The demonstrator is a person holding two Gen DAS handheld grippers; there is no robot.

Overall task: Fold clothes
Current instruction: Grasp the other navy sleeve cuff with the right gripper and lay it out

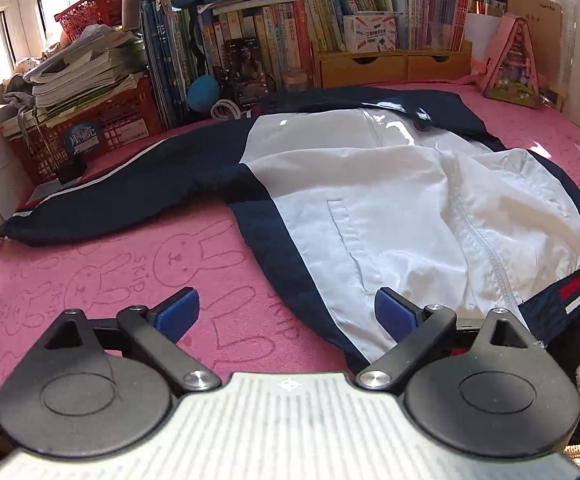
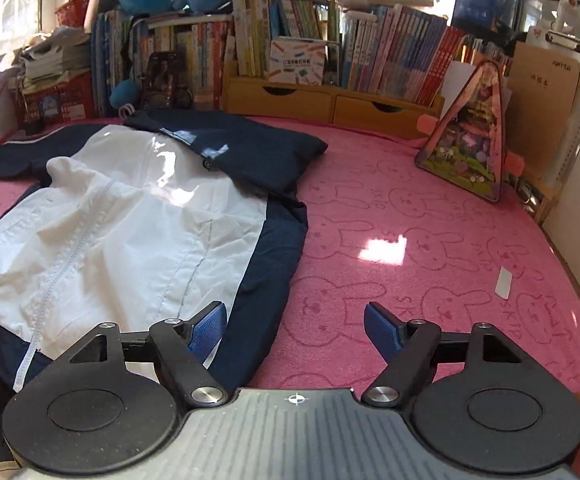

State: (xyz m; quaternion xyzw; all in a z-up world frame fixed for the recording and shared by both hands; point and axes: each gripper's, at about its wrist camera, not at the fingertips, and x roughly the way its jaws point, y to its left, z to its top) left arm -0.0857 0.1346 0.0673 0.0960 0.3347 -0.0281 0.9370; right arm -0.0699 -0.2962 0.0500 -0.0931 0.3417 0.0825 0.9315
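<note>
Currently, both sets of blue fingers (image 1: pixel 178 312) are spread wide and hold nothing. Left gripper (image 1: pixel 288 312): positioned above the navy side edge of the jacket (image 1: pixel 369 200), right fingertip over the white panel. Right gripper (image 2: pixel 295 326): left fingertip over the jacket hem, right fingertip over bare pink blanket (image 2: pixel 429 240). Jacket: lies flat and face up on the blanket, zipper closed, one navy sleeve (image 1: pixel 110 200) extended sideways. Behind it: bookshelf (image 2: pixel 329 60) and red basket (image 1: pixel 102 120)
</note>
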